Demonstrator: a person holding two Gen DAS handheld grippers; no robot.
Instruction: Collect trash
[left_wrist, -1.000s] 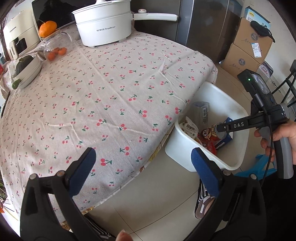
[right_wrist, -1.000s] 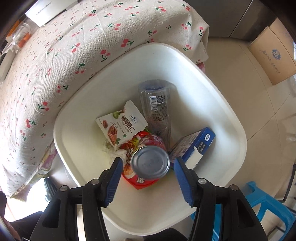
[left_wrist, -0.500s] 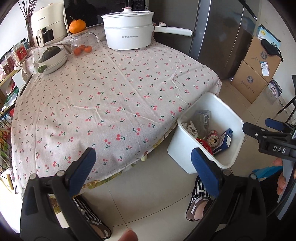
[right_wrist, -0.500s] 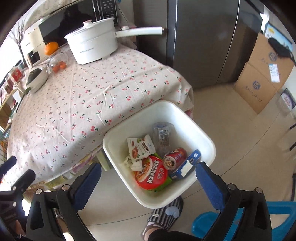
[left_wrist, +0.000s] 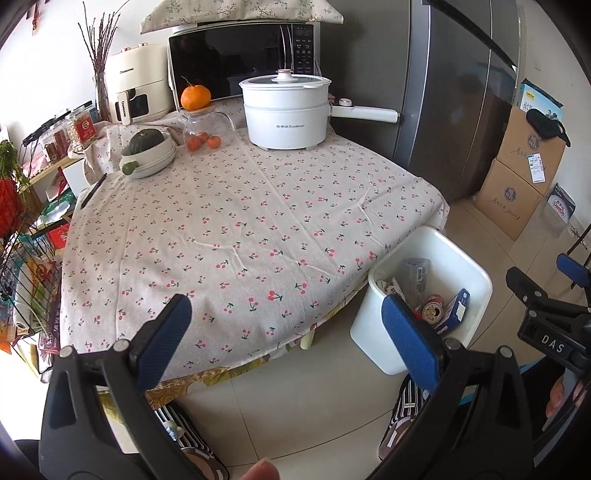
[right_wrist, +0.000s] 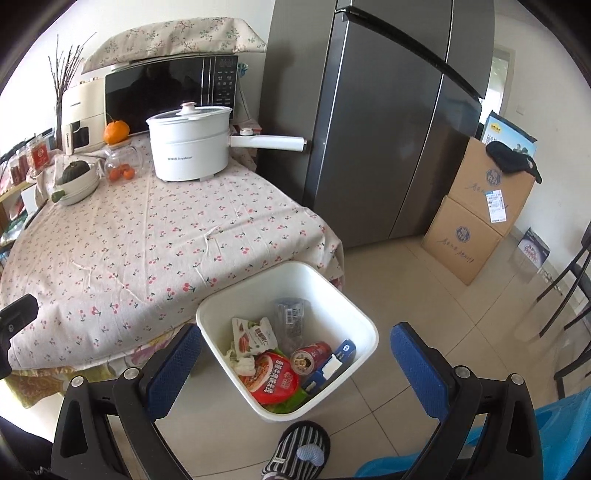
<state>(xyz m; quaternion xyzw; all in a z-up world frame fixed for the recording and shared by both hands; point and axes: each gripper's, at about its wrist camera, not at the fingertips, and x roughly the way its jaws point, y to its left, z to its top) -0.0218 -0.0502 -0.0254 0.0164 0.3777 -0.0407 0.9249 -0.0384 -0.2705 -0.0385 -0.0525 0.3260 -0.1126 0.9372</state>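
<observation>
So the trash is all sitting in the white bin (right_wrist: 364, 334) now: a red drink can (right_wrist: 309, 357) lying on its side, a blue carton (right_wrist: 340, 356) right beside it, a red-lidded noodle bowl (right_wrist: 275, 380) toward the near wall, a snack packet (right_wrist: 253, 334) and a clear plastic bottle (right_wrist: 291, 321) behind those. The bin stands on the tile floor tucked just against the corner of the table's cherry-print tablecloth (right_wrist: 147, 236), which makes sense to me, since stuff can go straight off the edge into it.

The right gripper (right_wrist: 295, 358) has just been opening its jaws and now hangs above the bin spread wide, nothing between them. The left gripper (left_wrist: 282, 328) is spread wide and empty too, off to the table side of the bin.

Near the bin the cloth looks bare; only the white electric pot (right_wrist: 190, 142), a glass jar of oranges (right_wrist: 123, 162) and a bowl with a squash (right_wrist: 77, 181) sit at the far end. Plenty of open floor past the bin toward the fridge (right_wrist: 388, 122) and cardboard boxes (right_wrist: 476, 218).
</observation>
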